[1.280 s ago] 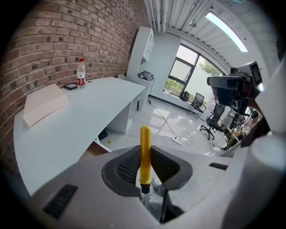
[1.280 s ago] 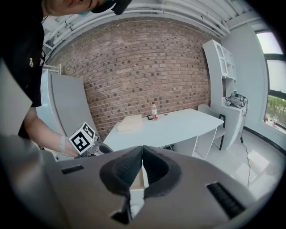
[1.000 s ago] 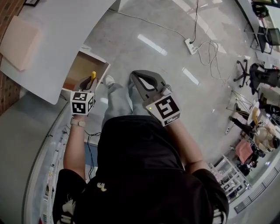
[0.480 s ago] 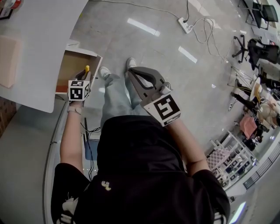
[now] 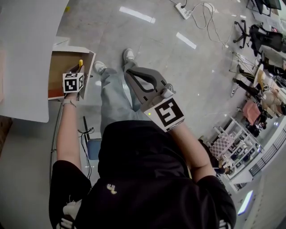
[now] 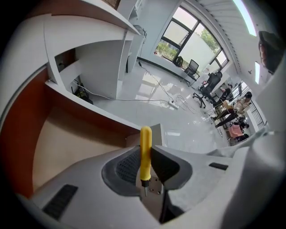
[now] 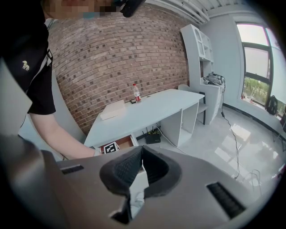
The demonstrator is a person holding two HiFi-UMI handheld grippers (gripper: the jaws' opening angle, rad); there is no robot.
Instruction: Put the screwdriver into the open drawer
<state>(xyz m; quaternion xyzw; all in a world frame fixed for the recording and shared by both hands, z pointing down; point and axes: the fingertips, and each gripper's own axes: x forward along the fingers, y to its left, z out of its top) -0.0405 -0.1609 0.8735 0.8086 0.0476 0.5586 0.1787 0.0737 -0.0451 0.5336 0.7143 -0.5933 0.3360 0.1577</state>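
My left gripper (image 6: 145, 154) is shut on a yellow-handled screwdriver (image 6: 145, 154), handle pointing forward out past the jaw tips. In the head view that gripper (image 5: 77, 70) hangs over the open wooden drawer (image 5: 58, 67) under the white desk, with the screwdriver (image 5: 81, 64) above the drawer's right wall. The drawer's inside (image 6: 67, 143) looks bare in the left gripper view. My right gripper (image 5: 134, 76) is held out in front of my body, away from the drawer, jaw tips touching with nothing between them; in its own view the right gripper (image 7: 141, 152) shows the same.
The white desk (image 5: 27, 49) covers the drawer's left part. My legs and shoes (image 5: 128, 54) stand right of the drawer. A power strip with cables (image 5: 185, 11) lies on the floor far ahead; chairs (image 5: 263, 38) and racks stand at the right.
My left gripper has sunk with the screwdriver toward the drawer and now sits over its opening. The right gripper has dropped a little.
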